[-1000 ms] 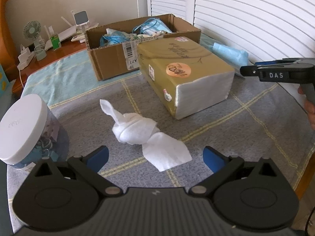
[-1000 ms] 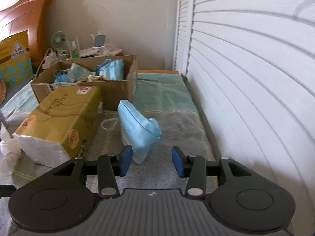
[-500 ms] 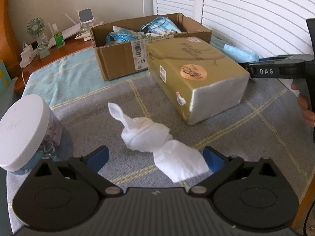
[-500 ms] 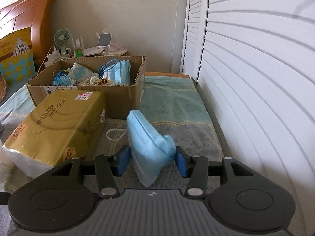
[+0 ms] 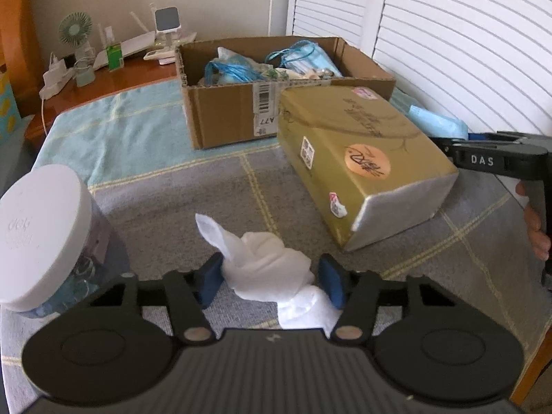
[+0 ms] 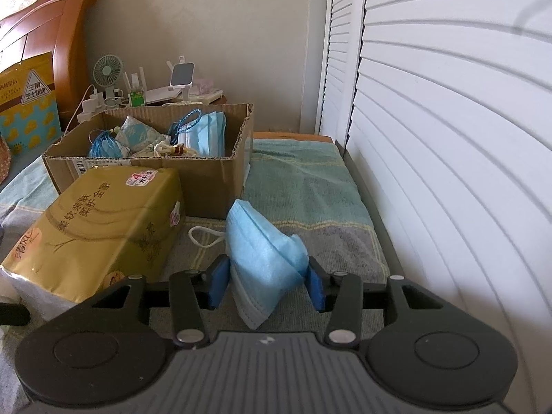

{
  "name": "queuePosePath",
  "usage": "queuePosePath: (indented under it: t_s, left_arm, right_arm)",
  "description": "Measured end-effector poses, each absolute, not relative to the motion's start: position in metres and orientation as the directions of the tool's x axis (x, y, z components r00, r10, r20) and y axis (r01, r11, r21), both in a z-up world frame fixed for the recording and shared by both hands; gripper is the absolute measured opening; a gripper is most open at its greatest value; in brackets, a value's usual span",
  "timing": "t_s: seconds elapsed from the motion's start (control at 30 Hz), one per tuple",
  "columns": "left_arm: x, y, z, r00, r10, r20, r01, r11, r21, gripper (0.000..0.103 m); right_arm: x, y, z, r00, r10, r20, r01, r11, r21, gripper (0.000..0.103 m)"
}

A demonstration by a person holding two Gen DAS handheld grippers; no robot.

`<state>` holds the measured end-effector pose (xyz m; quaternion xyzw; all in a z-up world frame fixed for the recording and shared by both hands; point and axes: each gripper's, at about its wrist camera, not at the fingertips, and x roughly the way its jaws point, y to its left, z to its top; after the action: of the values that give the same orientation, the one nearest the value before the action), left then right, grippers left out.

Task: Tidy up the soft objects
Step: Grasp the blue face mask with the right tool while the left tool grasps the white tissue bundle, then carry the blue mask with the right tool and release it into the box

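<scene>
Soft stuff between both sets of fingers

Your left gripper (image 5: 272, 284) is closing around the crumpled tissue (image 5: 265, 272); grab its bunched middle, it's flimsy. Right gripper (image 6: 267, 284) sits half-open, pads touching the squashy mask (image 6: 262, 252) between them.

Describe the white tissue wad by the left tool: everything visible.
The white tissue wad is crumpled soft paper, twisted into a bunched middle with a pointed tail sticking up toward the left and a flatter flap reaching toward the camera. It lies on the grey checked cloth, between the blue pads of the left tool, whose jaws are closing around it; the left pad seems to touch it, the right is unclear. It is apart from the gold tissue pack and the white-lidded jar.
</scene>
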<state>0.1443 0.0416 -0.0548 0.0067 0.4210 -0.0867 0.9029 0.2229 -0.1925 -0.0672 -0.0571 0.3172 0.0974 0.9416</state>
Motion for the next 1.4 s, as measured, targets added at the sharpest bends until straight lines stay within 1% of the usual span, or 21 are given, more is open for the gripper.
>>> queuePosePath:
  t_s: [0.03,0.13,0.2,0.23,0.3,0.47,0.7,0.83,1.0,1.17,1.4]
  left_arm:
    - [0.144,0.042,-0.054,0.630,-0.152,-0.762,0.161,0.985,-0.064,0.051]
    - [0.144,0.043,-0.052,0.628,-0.159,-0.762,0.164,0.984,-0.069,0.049]
    - [0.143,0.044,-0.051,0.627,-0.166,-0.761,0.173,0.982,-0.072,0.048]
    - [0.142,0.043,-0.050,0.627,-0.169,-0.760,0.179,0.981,-0.070,0.048]
    - [0.141,0.042,-0.047,0.626,-0.174,-0.760,0.196,0.978,-0.063,0.047]
    - [0.136,0.038,-0.035,0.625,-0.194,-0.756,0.251,0.967,-0.041,0.047]
    - [0.126,0.039,-0.012,0.612,-0.247,-0.751,0.317,0.947,-0.053,0.047]
    - [0.116,0.038,-0.001,0.630,-0.246,-0.736,0.334,0.942,-0.030,0.047]
    - [0.106,0.041,0.007,0.642,-0.262,-0.721,0.345,0.938,-0.034,0.047]
    - [0.101,0.042,0.009,0.652,-0.287,-0.702,0.360,0.932,-0.047,0.047]
    - [0.103,0.047,0.007,0.656,-0.312,-0.687,0.379,0.924,-0.059,0.047]
  right_arm:
    - [0.224,-0.192,-0.068,0.779,0.147,-0.609,-0.218,0.975,-0.043,0.052]
    - [0.226,-0.192,-0.068,0.780,0.149,-0.608,-0.217,0.975,-0.040,0.048]
    - [0.225,-0.191,-0.066,0.779,0.143,-0.611,-0.216,0.975,-0.048,0.041]
    - [0.223,-0.191,-0.065,0.779,0.140,-0.611,-0.216,0.975,-0.051,0.040]
    - [0.220,-0.191,-0.063,0.779,0.142,-0.611,-0.217,0.975,-0.050,0.035]
    - [0.210,-0.192,-0.053,0.785,0.133,-0.605,-0.212,0.976,-0.060,0.032]
    - [0.190,-0.198,-0.031,0.804,0.140,-0.578,-0.208,0.977,-0.052,0.032]
    - [0.180,-0.196,-0.019,0.813,0.163,-0.560,-0.227,0.973,-0.045,0.032]
    - [0.177,-0.188,-0.002,0.816,0.203,-0.541,-0.273,0.961,-0.051,0.032]
    - [0.193,-0.171,0.017,0.801,0.266,-0.536,-0.345,0.937,-0.051,0.032]
    - [0.248,-0.127,0.031,0.739,0.377,-0.559,-0.450,0.893,0.008,0.032]
